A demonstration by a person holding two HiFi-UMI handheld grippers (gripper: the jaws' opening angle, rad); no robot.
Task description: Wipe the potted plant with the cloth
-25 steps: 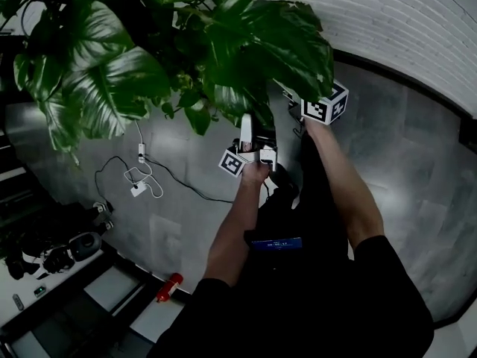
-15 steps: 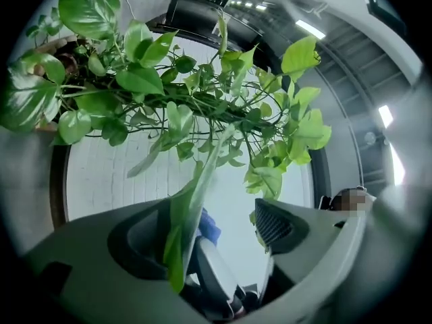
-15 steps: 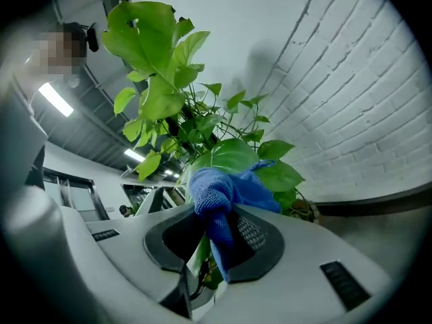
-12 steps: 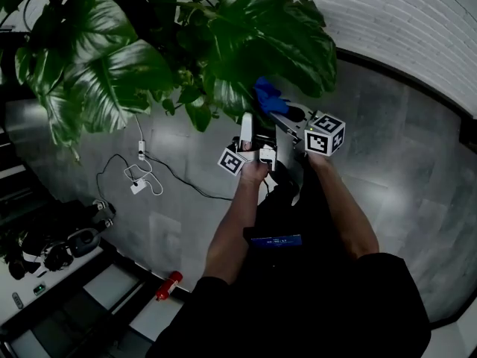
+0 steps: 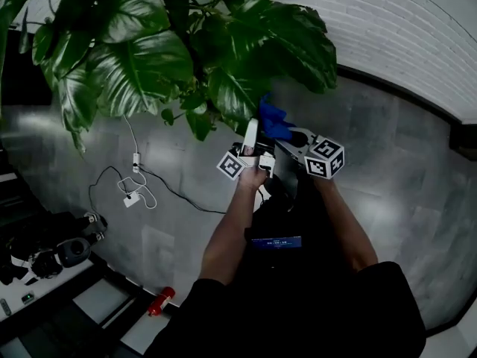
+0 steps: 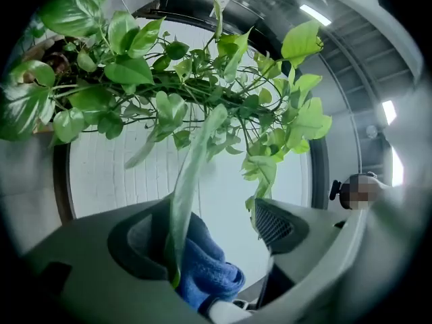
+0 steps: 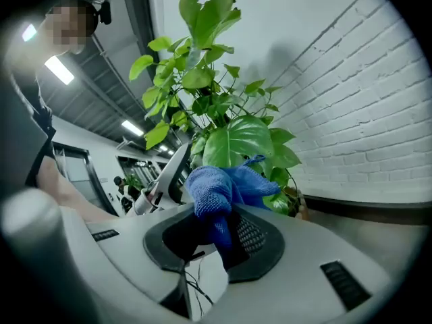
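Observation:
The potted plant spreads large green leaves over the top of the head view. My left gripper is held up under the lowest leaves. In the left gripper view it stands open, with one long leaf hanging edge-on against its left jaw. The blue cloth shows just behind that leaf. My right gripper is shut on the bunched blue cloth. In the head view it sits right beside the left gripper, the cloth touching the leaf's underside.
A white brick wall curves behind the plant. White cables and a plug lie on the grey floor to the left. Dark equipment and a red object sit at the lower left.
The right gripper has drawn back out from under the leaves toward me, bringing the blue cloth into sight. The left gripper has stayed at the same leaf.

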